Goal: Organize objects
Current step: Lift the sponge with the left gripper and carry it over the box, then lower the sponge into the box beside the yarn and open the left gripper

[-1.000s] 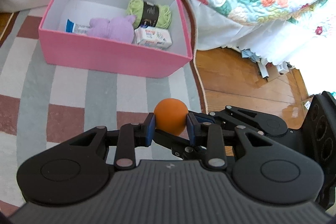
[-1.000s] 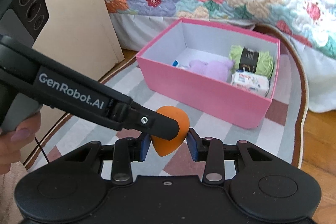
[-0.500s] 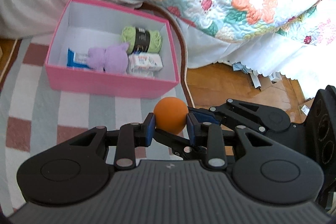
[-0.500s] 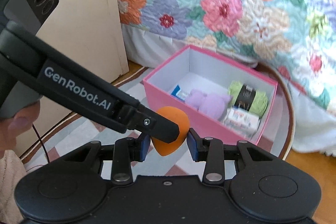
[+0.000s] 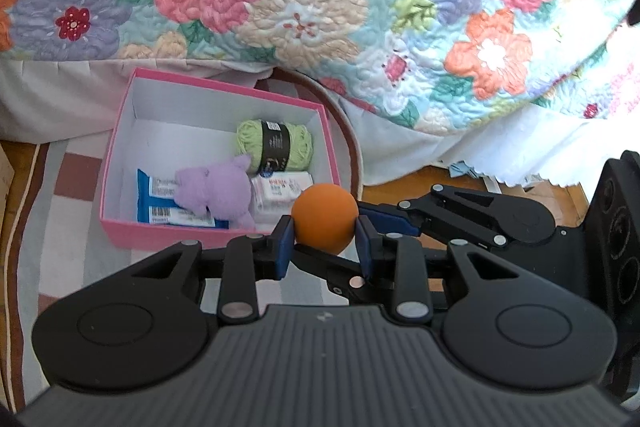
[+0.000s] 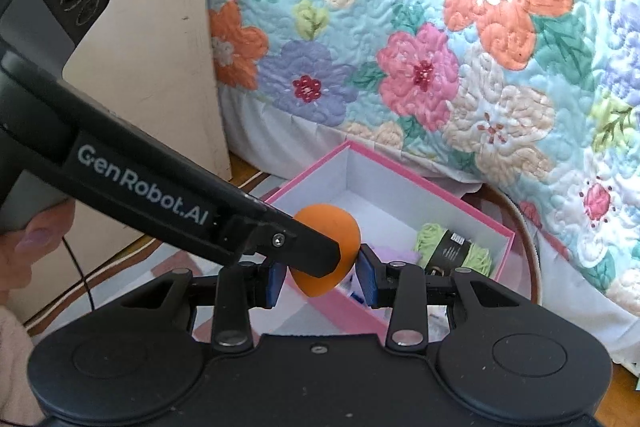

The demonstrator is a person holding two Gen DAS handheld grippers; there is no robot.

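Gripping from both sides, the orange sponge (image 5: pixel 324 218) is clenched by the left gripper (image 5: pixel 324 247) and the right gripper (image 6: pixel 320 277) above the near edge of the pink box (image 5: pixel 120 233) on the rug (image 5: pixel 60 219).

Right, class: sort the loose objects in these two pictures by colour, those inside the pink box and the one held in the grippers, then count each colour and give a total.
Orange: 1, the egg-shaped sponge gripped by the left gripper and the right gripper.
Green: 1, the yarn ball.
Purple: 1, the plush toy.
Blue and white: 1, the flat packet.
White: 1, the tissue pack.
Total: 5, four of them in the pink box.
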